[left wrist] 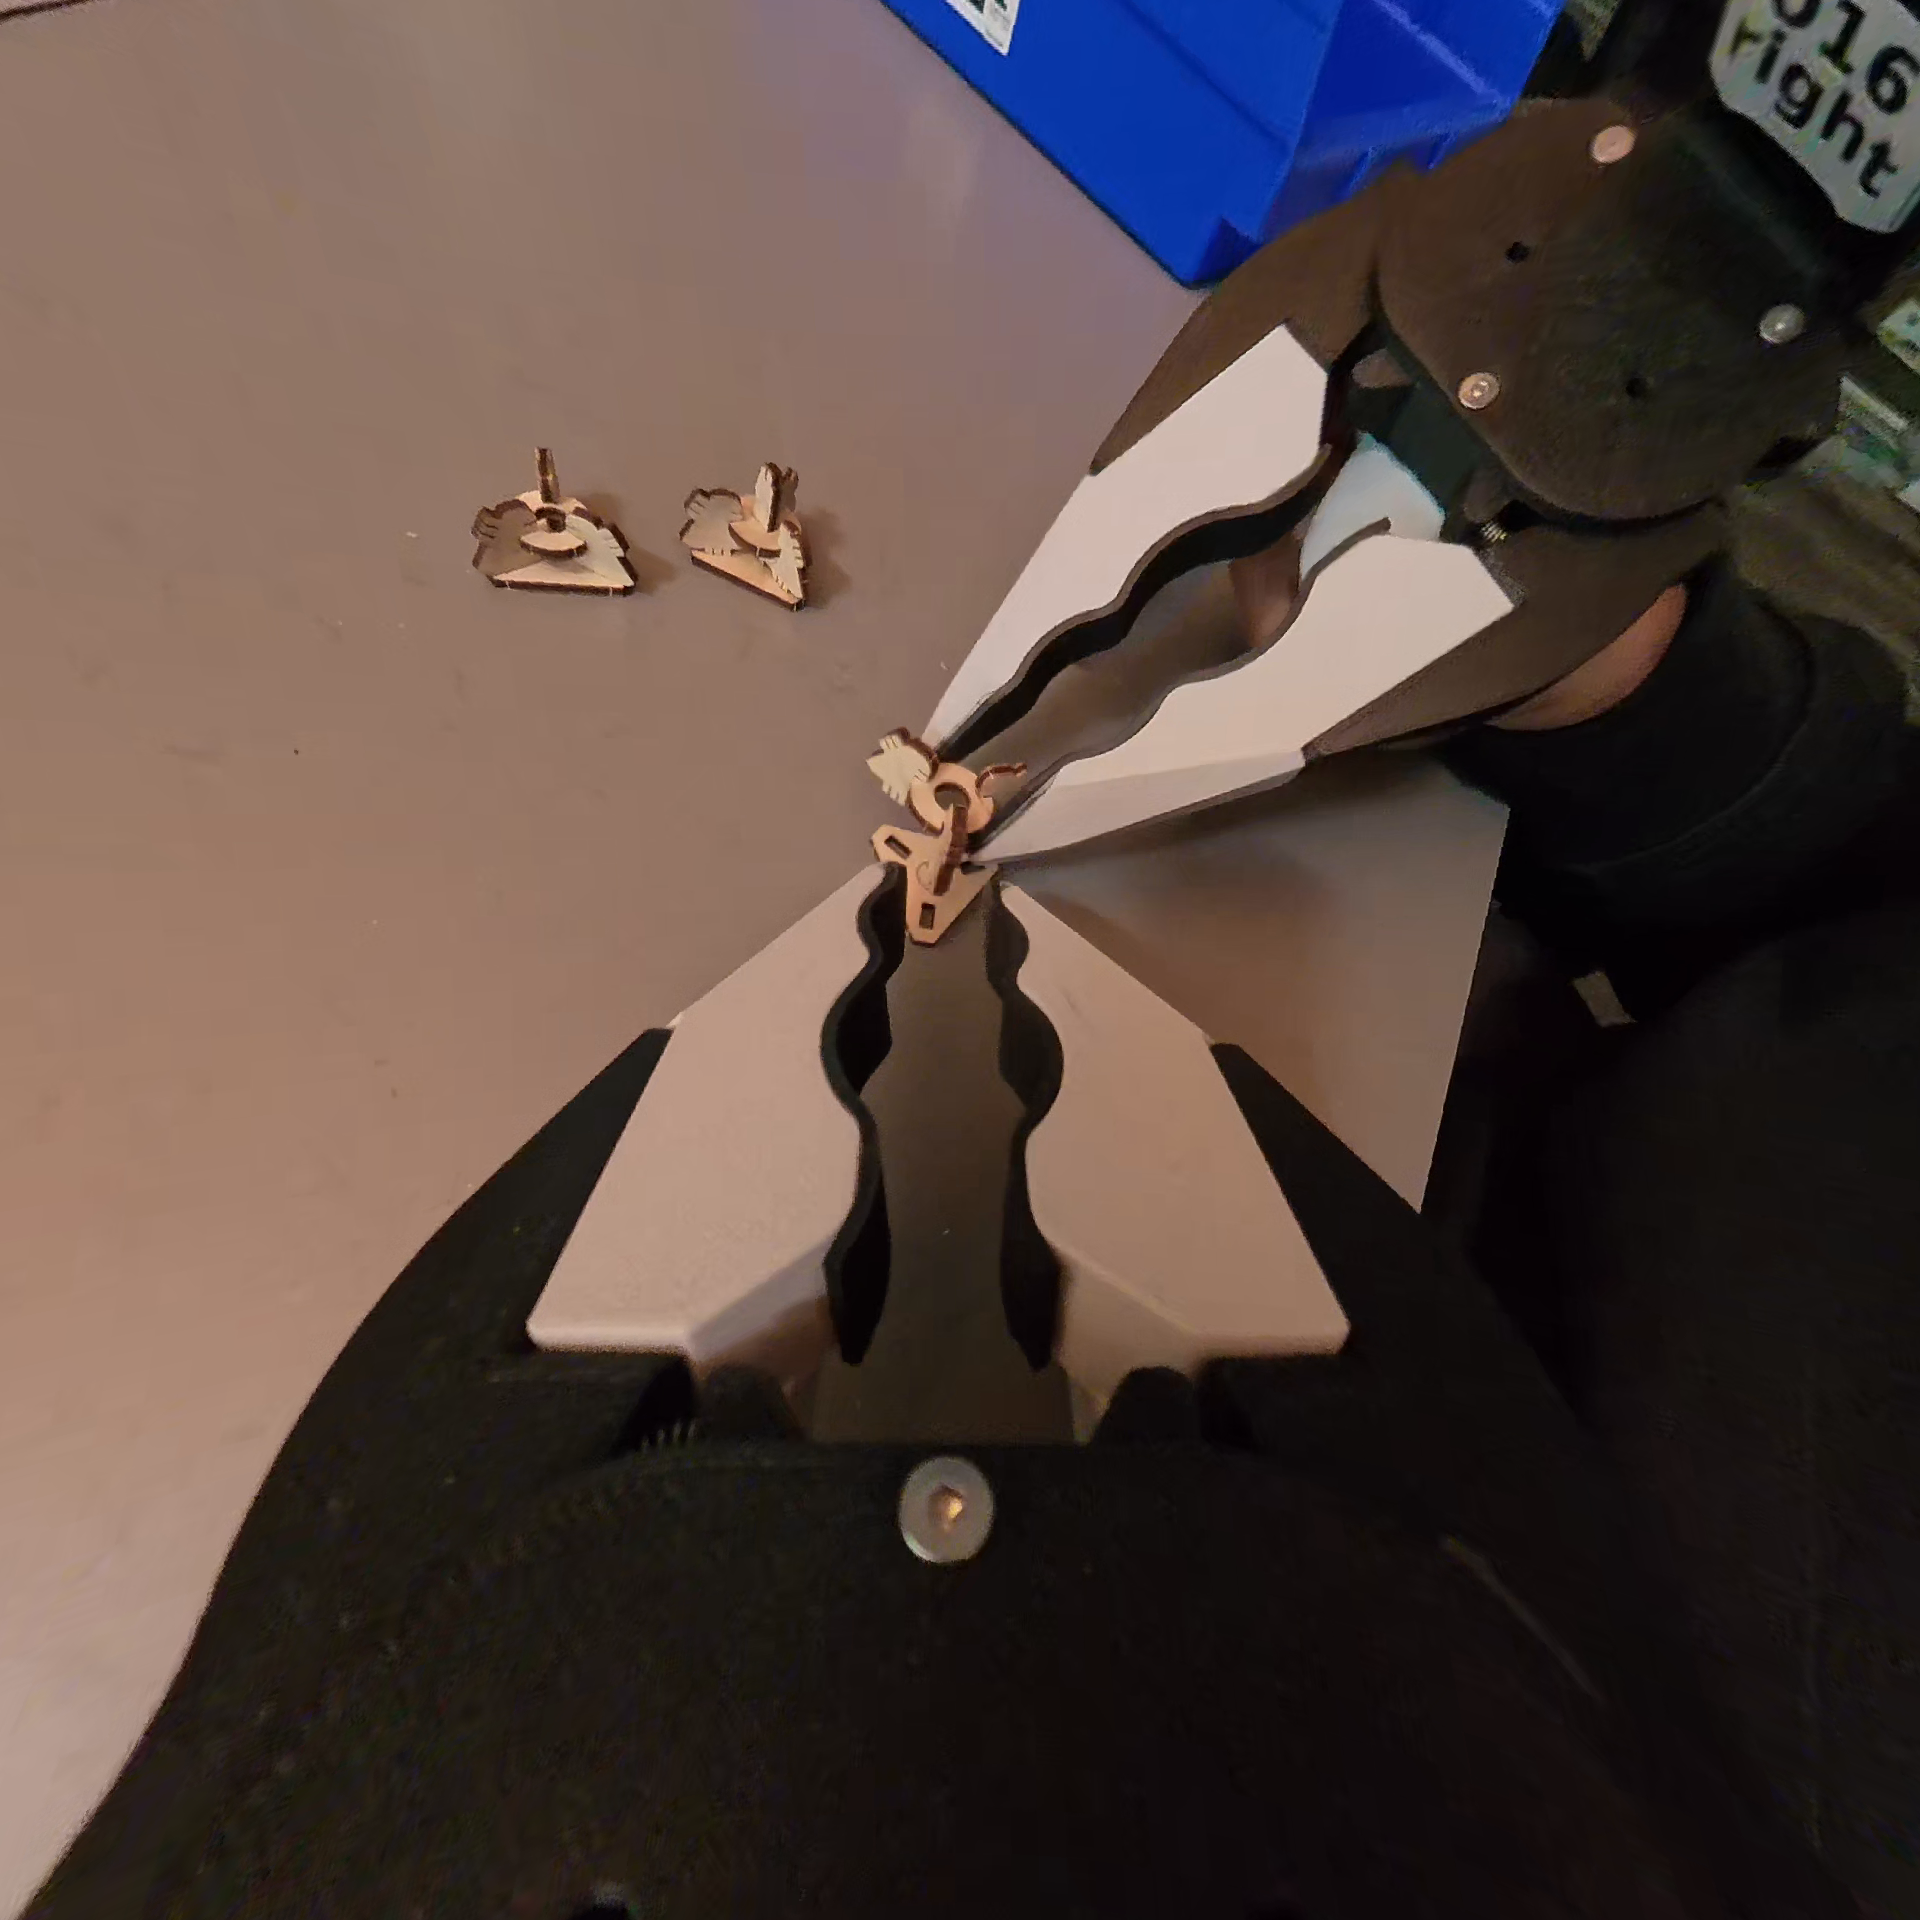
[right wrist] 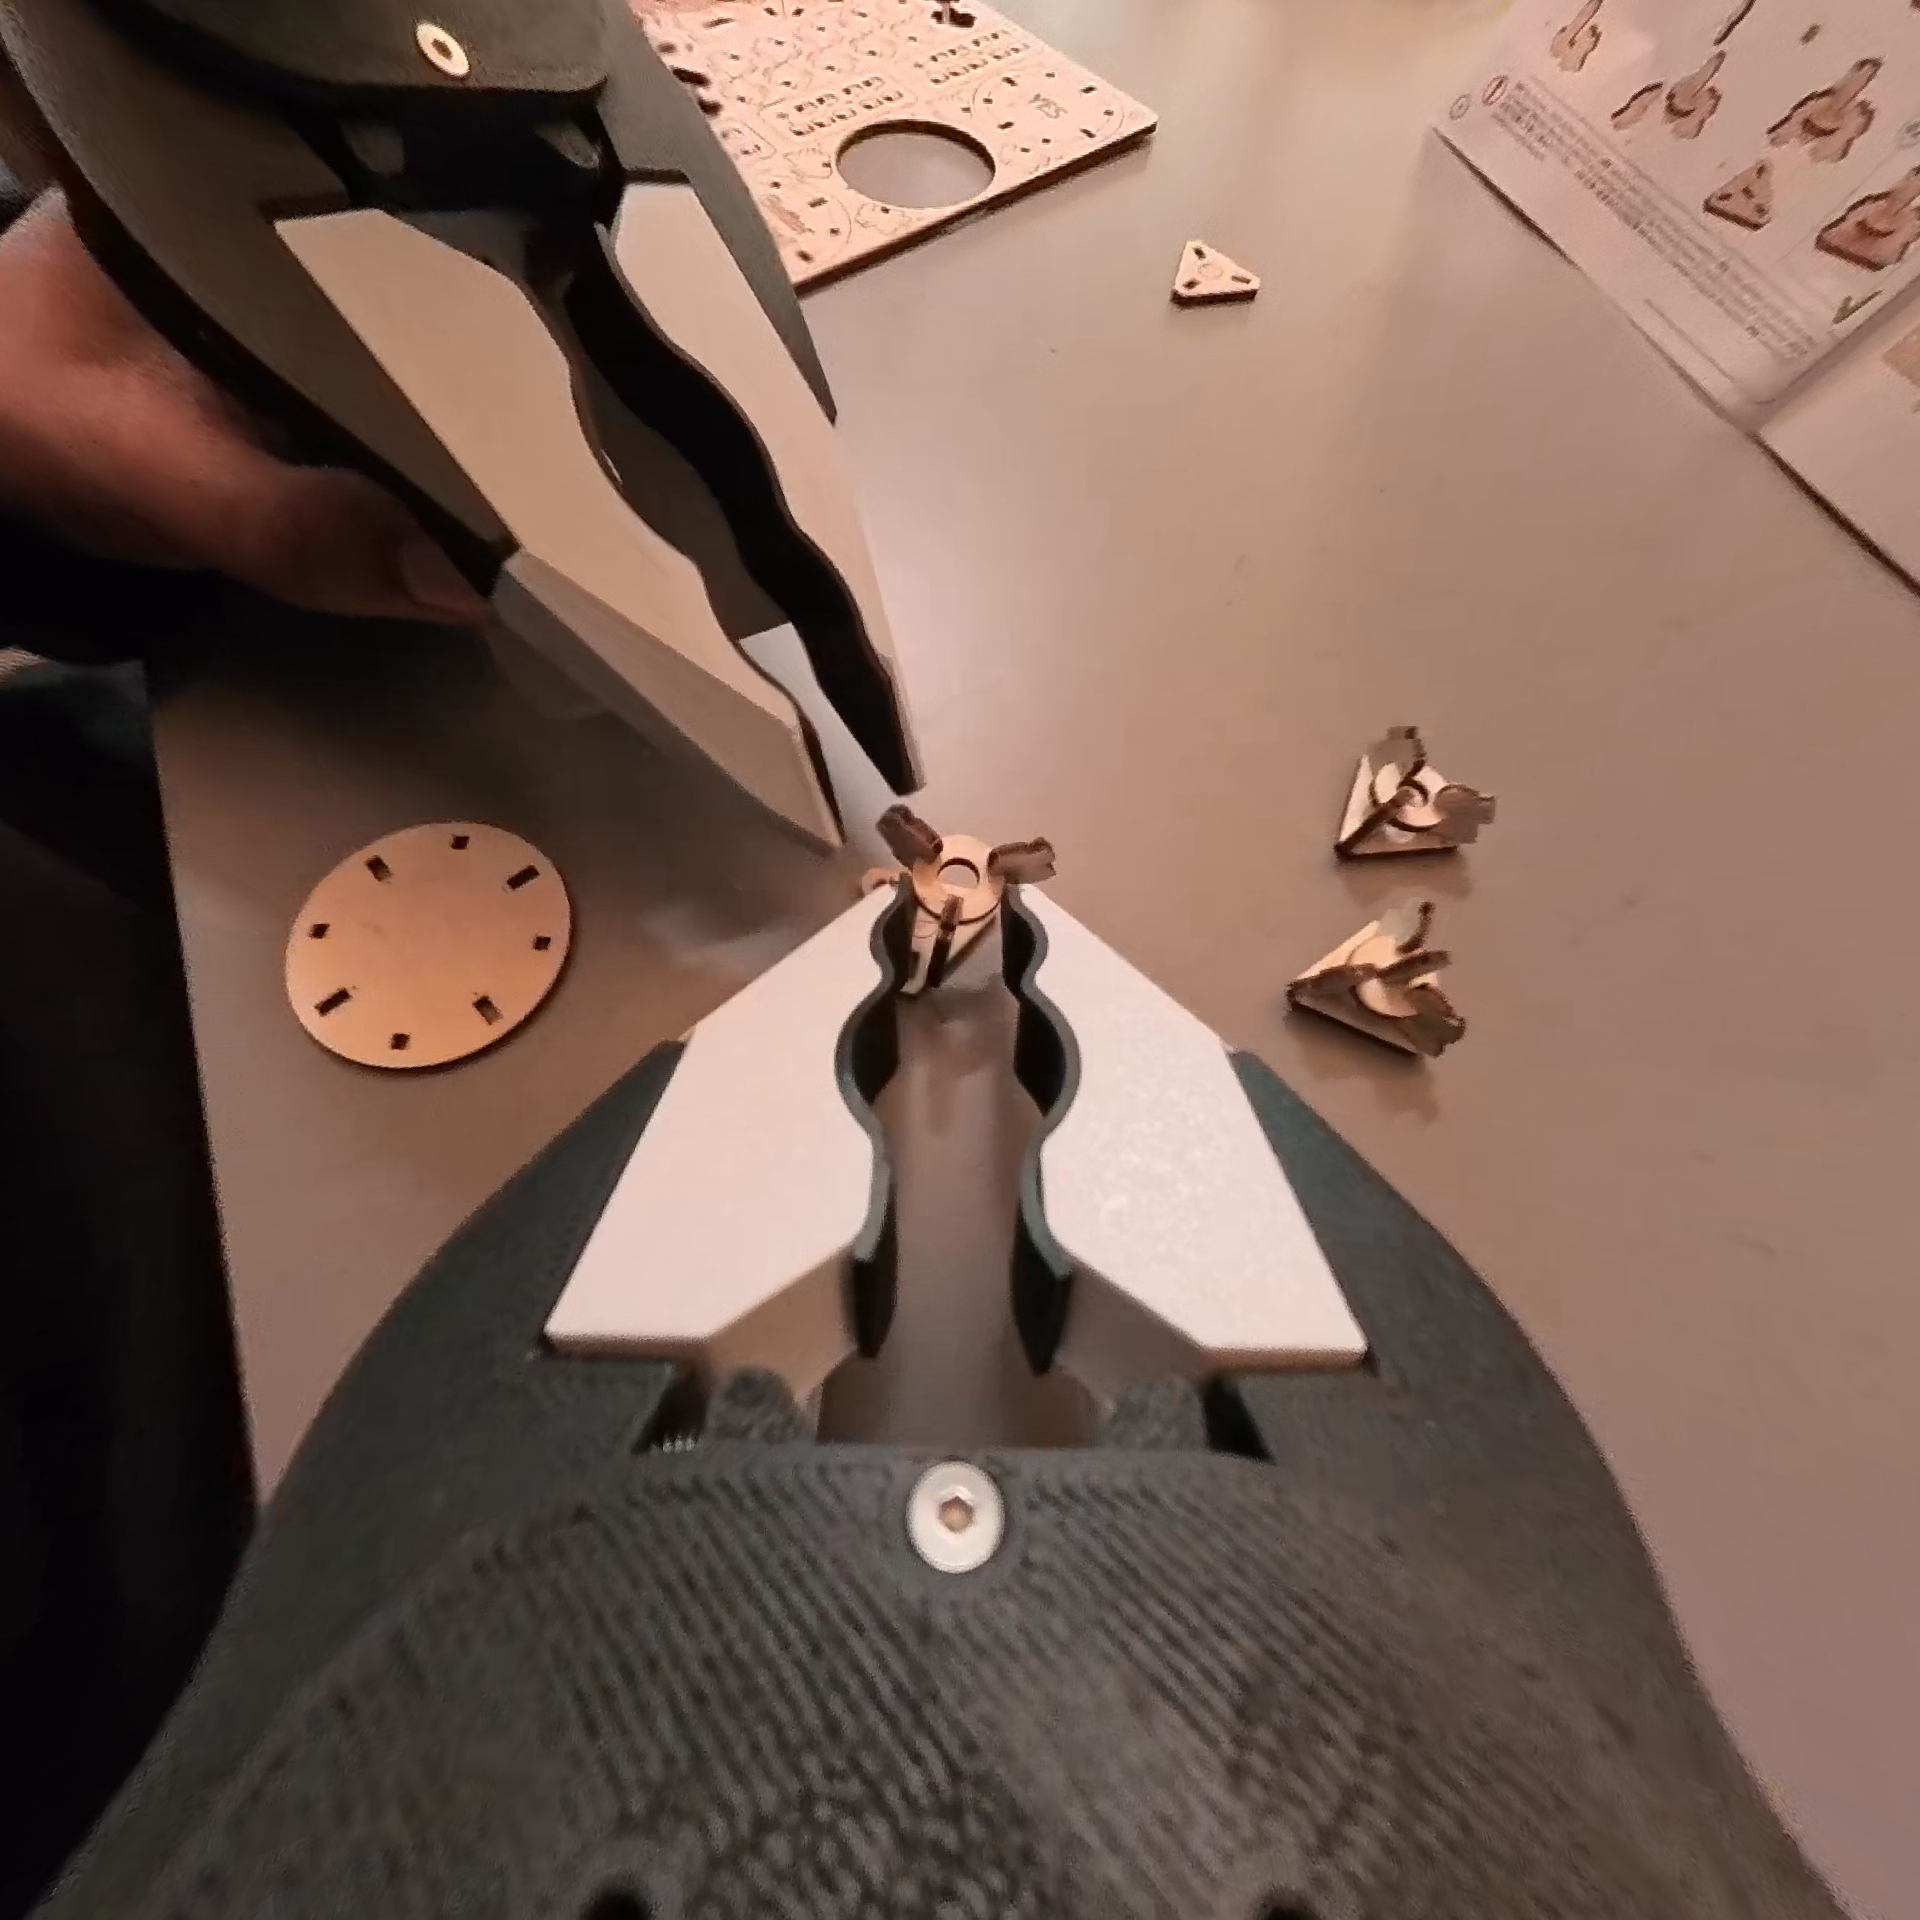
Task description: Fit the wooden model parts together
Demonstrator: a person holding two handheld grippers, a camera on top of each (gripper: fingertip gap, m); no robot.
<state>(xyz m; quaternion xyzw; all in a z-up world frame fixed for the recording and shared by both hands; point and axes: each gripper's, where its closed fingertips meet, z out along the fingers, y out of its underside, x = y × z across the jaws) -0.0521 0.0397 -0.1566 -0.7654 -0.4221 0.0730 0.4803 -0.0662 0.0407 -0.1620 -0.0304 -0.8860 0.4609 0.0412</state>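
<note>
Small wooden assembly (right wrist: 940, 914): sitting clamped between right claw (right wrist: 951, 909) tips, above the desk (right wrist: 1247, 623). Left claw (right wrist: 868, 805): hovering just beside assembly, narrowly parted, gripping nothing. Finished assemblies (right wrist: 1392, 904) lying right of it; slotted disc (right wrist: 428, 943) left.

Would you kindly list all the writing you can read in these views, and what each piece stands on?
I quote no writing; these things bear it:
White label on the right gripper: large dark print.
White sticker on the blue bin: cut off by the frame.
Wooden sheet: small engraved marks, blurred.
Instruction sheet: fine print, too small to read.
</note>
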